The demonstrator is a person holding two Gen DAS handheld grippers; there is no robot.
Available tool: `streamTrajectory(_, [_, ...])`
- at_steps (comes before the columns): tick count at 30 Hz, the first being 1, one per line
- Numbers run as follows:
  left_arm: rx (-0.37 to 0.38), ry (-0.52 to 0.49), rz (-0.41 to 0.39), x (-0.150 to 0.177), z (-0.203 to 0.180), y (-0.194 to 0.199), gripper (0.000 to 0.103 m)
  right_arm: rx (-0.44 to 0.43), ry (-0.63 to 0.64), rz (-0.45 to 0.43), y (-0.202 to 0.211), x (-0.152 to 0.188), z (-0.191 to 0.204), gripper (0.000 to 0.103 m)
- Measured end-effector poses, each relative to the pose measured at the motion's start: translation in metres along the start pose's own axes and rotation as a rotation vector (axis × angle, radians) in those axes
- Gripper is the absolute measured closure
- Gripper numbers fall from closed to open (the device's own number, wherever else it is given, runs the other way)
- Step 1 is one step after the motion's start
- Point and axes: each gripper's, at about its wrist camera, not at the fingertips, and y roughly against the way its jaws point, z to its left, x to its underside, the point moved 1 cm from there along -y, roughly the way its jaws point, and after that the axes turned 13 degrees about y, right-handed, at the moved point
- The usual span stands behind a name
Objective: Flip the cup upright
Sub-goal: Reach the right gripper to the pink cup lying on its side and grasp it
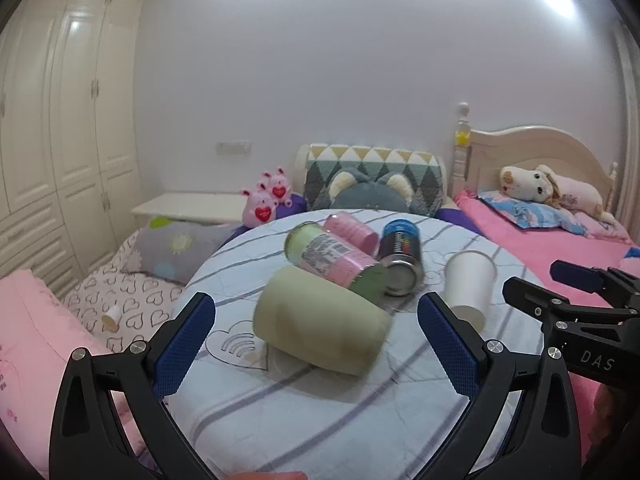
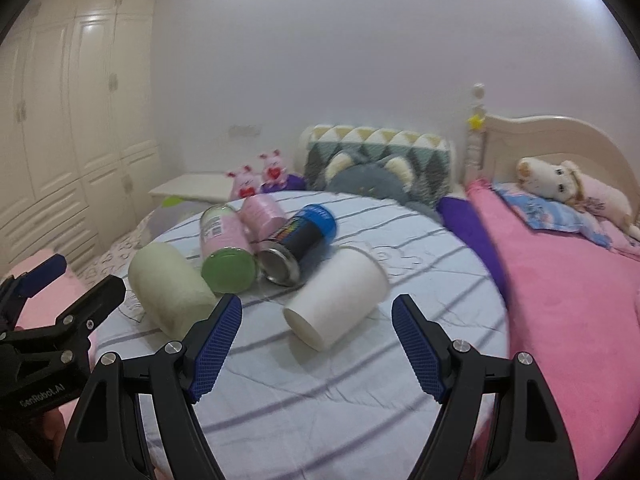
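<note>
A pale green cup (image 1: 322, 322) lies on its side on the round table (image 1: 320, 412), just ahead of my open left gripper (image 1: 316, 340); it also shows in the right wrist view (image 2: 168, 292). A white paper cup (image 2: 336, 302) lies on its side ahead of my open right gripper (image 2: 318, 344), its mouth toward me; in the left wrist view it (image 1: 470, 284) lies at the right. Neither gripper touches a cup. The right gripper also shows at the right edge of the left wrist view (image 1: 532, 284).
A pink-and-green can (image 1: 340, 262), a pink can (image 1: 352, 230) and a black-and-blue can (image 1: 400, 258) lie on their sides behind the cups. The table has a striped cloth (image 2: 340, 400). Beds with pink covers (image 2: 560, 300), pillows and plush toys (image 1: 268, 198) surround it.
</note>
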Motion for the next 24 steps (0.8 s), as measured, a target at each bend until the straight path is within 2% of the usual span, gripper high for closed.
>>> streamTrajectory(6, [-0.047, 0.017, 0.060, -0.020, 0.009, -0.029, 0.001, -0.106, 0.031, 0.066, -0.043, -0.029, -0.002, 0.024])
streamTrajectory(12, [-0.078, 0.083, 0.150, -0.044, 0.023, -0.068, 0.001, -0.205, 0.110, 0.150, -0.090, -0.064, 0.003, 0.024])
streamTrajectory(18, [-0.127, 0.131, 0.282, -0.062, 0.036, -0.112, 0.001, -0.258, 0.204, 0.233, -0.139, -0.096, 0.013, 0.024])
streamTrajectory(22, [-0.187, 0.151, 0.344, -0.067, 0.044, -0.138, 0.001, -0.277, 0.257, 0.309, -0.173, -0.112, 0.016, 0.024])
streamTrajectory(24, [-0.191, 0.161, 0.362, -0.068, 0.048, -0.147, 0.001, -0.295, 0.273, 0.351, -0.193, -0.118, 0.017, 0.024])
